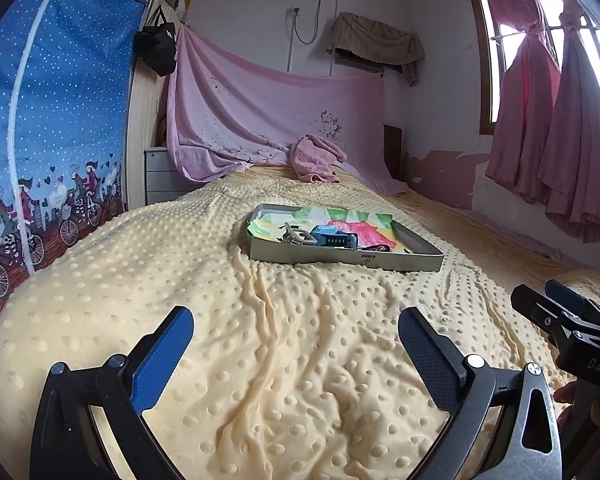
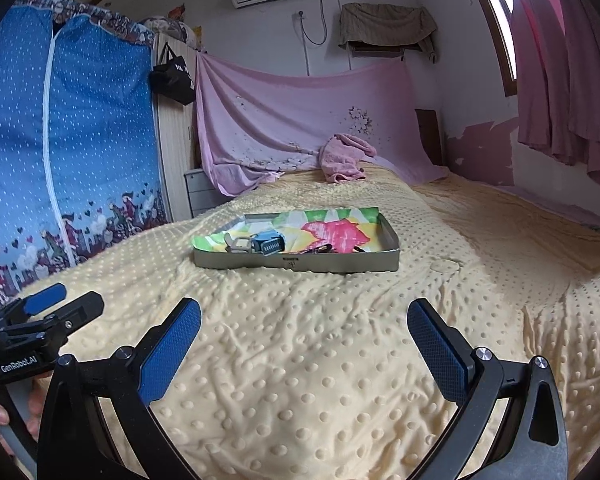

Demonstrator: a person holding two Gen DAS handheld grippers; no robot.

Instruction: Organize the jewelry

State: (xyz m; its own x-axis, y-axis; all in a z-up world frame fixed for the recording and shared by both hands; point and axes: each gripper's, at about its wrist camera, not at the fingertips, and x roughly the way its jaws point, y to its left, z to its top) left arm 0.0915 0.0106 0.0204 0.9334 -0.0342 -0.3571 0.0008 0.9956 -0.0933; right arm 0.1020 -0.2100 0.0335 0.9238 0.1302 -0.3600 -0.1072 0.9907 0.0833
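Both grippers, left gripper (image 1: 294,354) and right gripper (image 2: 304,346), fingers spread apart, empty, well short of tray (image 2: 300,265) on bed (image 2: 300,360). Approach low, target one piece over tray's near wall.

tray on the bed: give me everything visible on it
The tray is a shallow grey rectangular box, metal or card by its look, lying flat on the yellow dotted blanket. A bright floral paper lines it. Inside lie a blue boxy item, a metal ring piece and small dark pieces. Neither gripper touches it.
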